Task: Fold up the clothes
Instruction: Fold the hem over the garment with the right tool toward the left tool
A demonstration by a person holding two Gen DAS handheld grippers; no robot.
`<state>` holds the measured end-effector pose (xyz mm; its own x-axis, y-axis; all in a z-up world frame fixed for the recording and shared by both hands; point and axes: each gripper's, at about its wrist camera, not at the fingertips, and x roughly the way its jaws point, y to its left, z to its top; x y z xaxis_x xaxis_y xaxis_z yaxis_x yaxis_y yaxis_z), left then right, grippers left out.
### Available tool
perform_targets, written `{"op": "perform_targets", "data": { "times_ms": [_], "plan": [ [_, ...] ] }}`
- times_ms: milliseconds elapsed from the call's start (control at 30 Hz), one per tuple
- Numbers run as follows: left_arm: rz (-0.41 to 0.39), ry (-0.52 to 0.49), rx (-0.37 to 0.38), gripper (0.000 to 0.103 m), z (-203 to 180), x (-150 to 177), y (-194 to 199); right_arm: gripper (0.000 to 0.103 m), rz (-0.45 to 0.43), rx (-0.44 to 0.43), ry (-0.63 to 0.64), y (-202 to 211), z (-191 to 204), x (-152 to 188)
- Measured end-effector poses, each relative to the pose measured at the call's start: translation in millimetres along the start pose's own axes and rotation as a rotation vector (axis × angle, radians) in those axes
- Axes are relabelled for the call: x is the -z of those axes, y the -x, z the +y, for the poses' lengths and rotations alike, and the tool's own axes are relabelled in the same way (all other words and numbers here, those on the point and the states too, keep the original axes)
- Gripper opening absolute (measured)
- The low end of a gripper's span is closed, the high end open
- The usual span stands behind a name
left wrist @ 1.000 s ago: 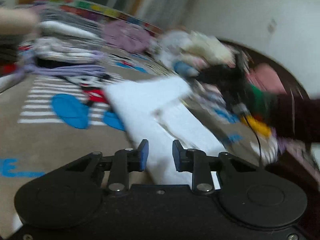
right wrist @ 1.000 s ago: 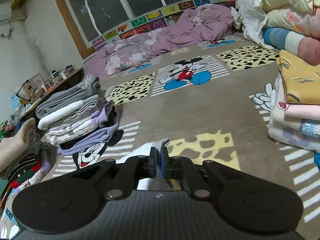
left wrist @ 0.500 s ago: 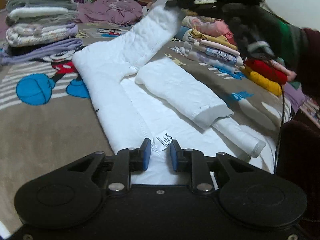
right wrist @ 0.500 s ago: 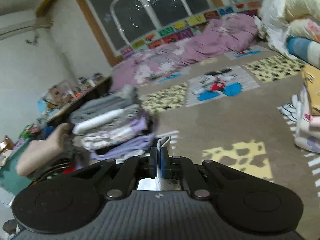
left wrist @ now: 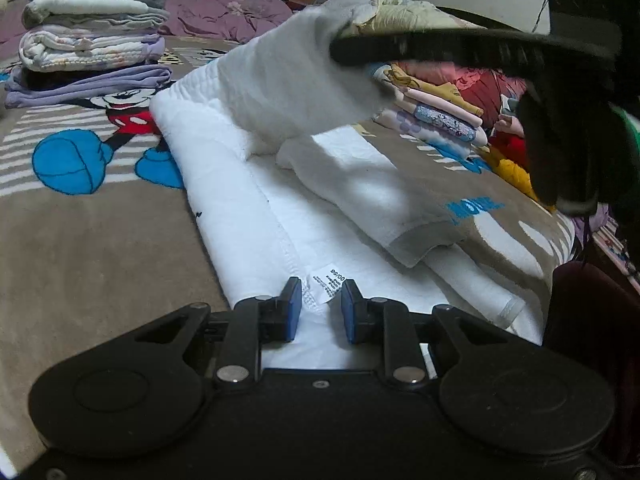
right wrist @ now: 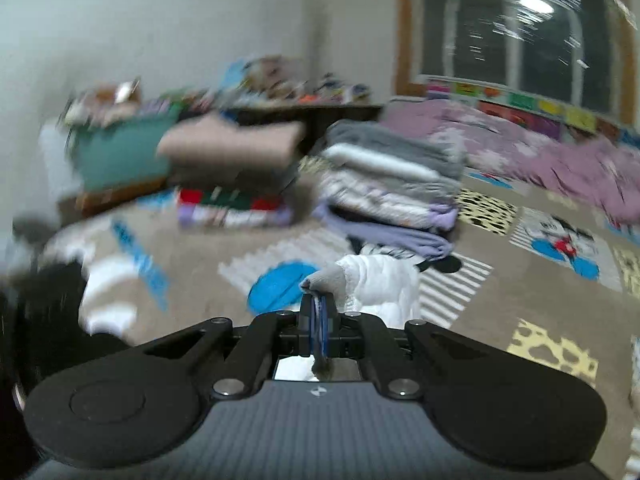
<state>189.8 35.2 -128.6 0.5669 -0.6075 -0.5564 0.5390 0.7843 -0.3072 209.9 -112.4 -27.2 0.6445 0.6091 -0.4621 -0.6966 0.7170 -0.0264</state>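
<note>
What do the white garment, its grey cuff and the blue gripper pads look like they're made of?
White garment: soft, matte knit, probably cotton; it has a quilted texture, stitched hems and a sewn-in care label.
Grey cuff: seemingly a denser ribbed knit, though the ribs are faint.
Blue pads on the left gripper: smooth, likely rubber or soft plastic; not certain.

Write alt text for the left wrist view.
A white garment lies on a cartoon-print rug, one sleeve lifted by the right gripper. The open left gripper hovers over its care label; folded stacks sit behind.
</note>
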Motion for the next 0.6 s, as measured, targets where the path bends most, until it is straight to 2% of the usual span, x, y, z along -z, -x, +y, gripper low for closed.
{"op": "perform_targets", "data": {
  "times_ms": [100,267,600],
  "plan": [
    [0.000,0.013,0.012,0.024,1.4,-0.4,0.6,0.005,0.043,-0.017,0.083,-7.0,22.3,4.2],
    [0.002,0.007,0.022,0.029,0.0,-0.6,0.5,0.005,0.110,-0.048,0.133,-18.7,39.4,15.4],
    [0.005,0.002,0.028,0.030,0.3,0.5,0.8,0.005,0.224,-0.109,0.198,-37.9,62.6,34.9]
  ]
}}
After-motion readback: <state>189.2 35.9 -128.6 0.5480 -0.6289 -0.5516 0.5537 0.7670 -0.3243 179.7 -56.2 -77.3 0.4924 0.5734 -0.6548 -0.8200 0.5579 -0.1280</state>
